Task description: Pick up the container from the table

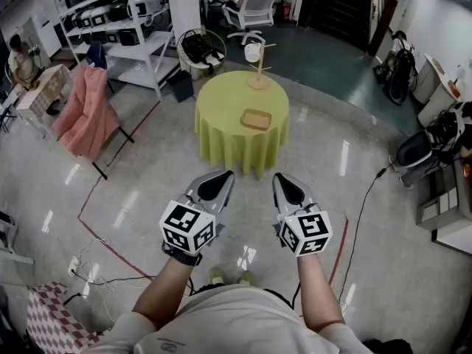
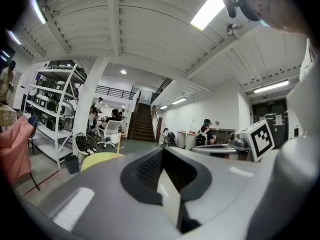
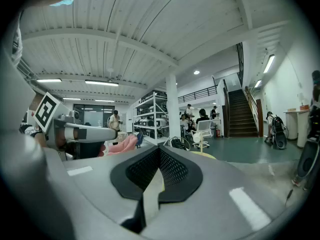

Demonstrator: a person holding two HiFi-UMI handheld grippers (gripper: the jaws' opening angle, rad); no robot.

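The task had not really begun: this was the approach step, with the person standing on the floor (image 1: 147,220) well apart from the table (image 1: 240,142). The left gripper (image 1: 216,186) and right gripper (image 1: 289,190) were held out side by side at waist height, pointing toward the table. In each gripper view the jaws were pressed together with nothing between them, so both tools were clenched and empty. The container (image 1: 256,119), a shallow tan tray, lay on the yellow-green cloth (image 1: 221,109), toward the near edge and a little right of centre. It looked empty, though it was too small in the head view to be sure. Behind it, near the far edge, stood a wooden stand (image 1: 259,72) with a white cup (image 1: 252,51) hanging from its arm. The next move would seem to call for walking up to the table, spreading one gripper's jaws, and bringing them down over a rim of the container without knocking the stand.
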